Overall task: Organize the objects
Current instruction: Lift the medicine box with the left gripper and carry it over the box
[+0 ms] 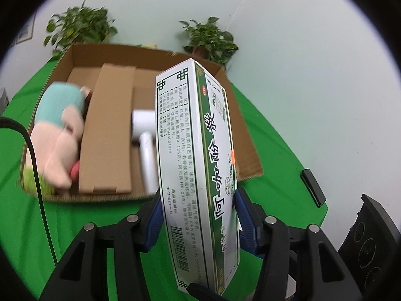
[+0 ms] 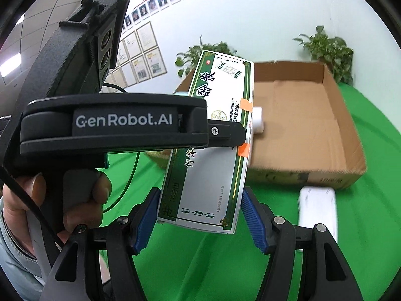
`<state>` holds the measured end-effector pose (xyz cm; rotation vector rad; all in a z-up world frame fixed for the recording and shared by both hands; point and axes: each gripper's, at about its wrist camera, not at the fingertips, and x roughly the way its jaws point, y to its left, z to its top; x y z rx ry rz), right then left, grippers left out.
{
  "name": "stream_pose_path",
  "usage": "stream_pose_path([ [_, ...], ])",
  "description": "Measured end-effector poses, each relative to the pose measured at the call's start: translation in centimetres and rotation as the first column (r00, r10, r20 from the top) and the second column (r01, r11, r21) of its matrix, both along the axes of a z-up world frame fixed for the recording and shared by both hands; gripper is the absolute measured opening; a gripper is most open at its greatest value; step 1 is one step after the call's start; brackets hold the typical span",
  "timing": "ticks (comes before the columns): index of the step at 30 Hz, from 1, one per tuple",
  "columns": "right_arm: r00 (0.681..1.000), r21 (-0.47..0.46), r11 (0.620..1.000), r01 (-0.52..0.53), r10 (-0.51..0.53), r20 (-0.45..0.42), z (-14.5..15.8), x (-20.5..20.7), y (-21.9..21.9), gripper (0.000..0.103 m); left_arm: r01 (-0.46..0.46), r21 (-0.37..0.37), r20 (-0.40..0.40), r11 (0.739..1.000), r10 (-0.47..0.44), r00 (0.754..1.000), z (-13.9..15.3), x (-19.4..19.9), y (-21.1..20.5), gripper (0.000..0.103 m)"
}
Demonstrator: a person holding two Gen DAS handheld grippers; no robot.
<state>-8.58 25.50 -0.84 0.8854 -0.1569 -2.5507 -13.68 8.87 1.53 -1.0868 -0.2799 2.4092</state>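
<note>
Pale walls backed a table covered in green cloth [image 1: 270,150], with 2 potted plants [image 1: 209,40] behind an open cardboard box [image 1: 240,115] that sat on the cloth. Inside the box a flat brown carton [image 1: 107,130] lay lengthwise; a plush toy [image 1: 59,130] in teal and pink leaned at the box's left side, and a white hair dryer [image 1: 145,135] lay just beside the carton on its other side. The left gripper [image 1: 198,210] was clamped on the white-and-green medicine box [image 1: 198,155], its blue pads pressing both long faces, holding it off the cloth in front of the cardboard box. In the right wrist view that same medicine box [image 2: 213,150] hung tilted, and the right gripper [image 2: 200,215] stood with its fingers [image 2: 253,215] spread wide on either side of the lower end; whether they touched it was unclear. A white flat object [image 2: 318,210], blurred, lay on the cloth just in front of the cardboard box, and a small black device [image 1: 313,188] lay on the cloth to the right
</note>
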Motion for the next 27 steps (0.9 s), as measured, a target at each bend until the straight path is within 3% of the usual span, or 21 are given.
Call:
stream_pose_path([
  [15, 0.997, 0.003, 0.998, 0.068, -0.068, -0.025, 2.9, -6.6, 2.8, 0.062, 0.058, -0.009, -0.036, 0.998, -0.059, 0.998, 2.7, -6.6, 2.9, 0.051],
  [22, 0.998, 0.016, 0.999, 0.044, -0.044, -0.038, 5.4, -11.2, 3.4, 0.062, 0.036, -0.005, -0.044, 0.999, -0.037, 0.998, 4.6, -10.0, 3.2, 0.052],
  [27, 1.000, 0.020, 1.000, 0.016, -0.017, 0.006, 6.3, -14.4, 3.6, 0.062, 0.018, -0.020, -0.025, 1.000, -0.019, 1.000, 4.1, -12.6, 3.7, 0.052],
])
